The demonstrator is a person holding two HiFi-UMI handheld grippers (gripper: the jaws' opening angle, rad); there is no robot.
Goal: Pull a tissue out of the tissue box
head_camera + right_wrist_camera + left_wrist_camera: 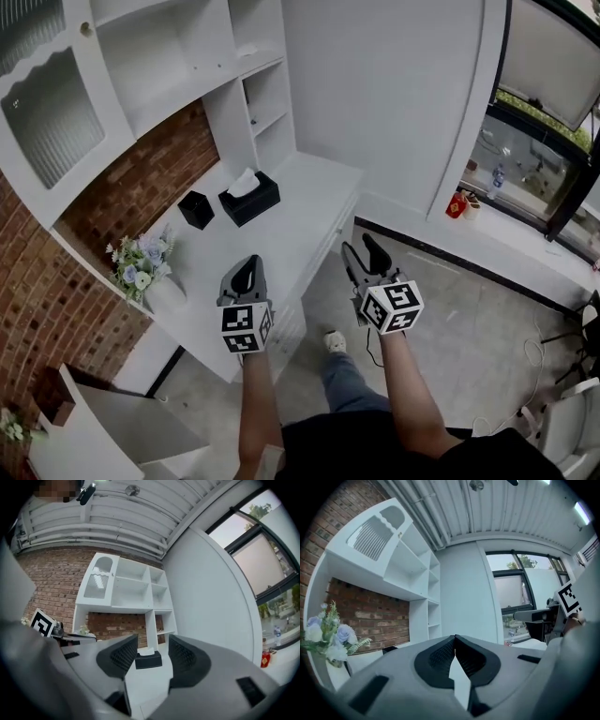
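Note:
A black tissue box stands on the white desk near the shelving, with a white tissue sticking up from its top. My left gripper hovers over the desk's near part, well short of the box, its jaws shut with nothing between them. My right gripper hangs past the desk's right edge over the floor, open and empty. In the right gripper view the tissue box shows far off between the open jaws of that gripper.
A small black container sits left of the tissue box. A vase of pale flowers stands at the desk's left by the brick wall. White shelves rise behind. A white chair is at lower left.

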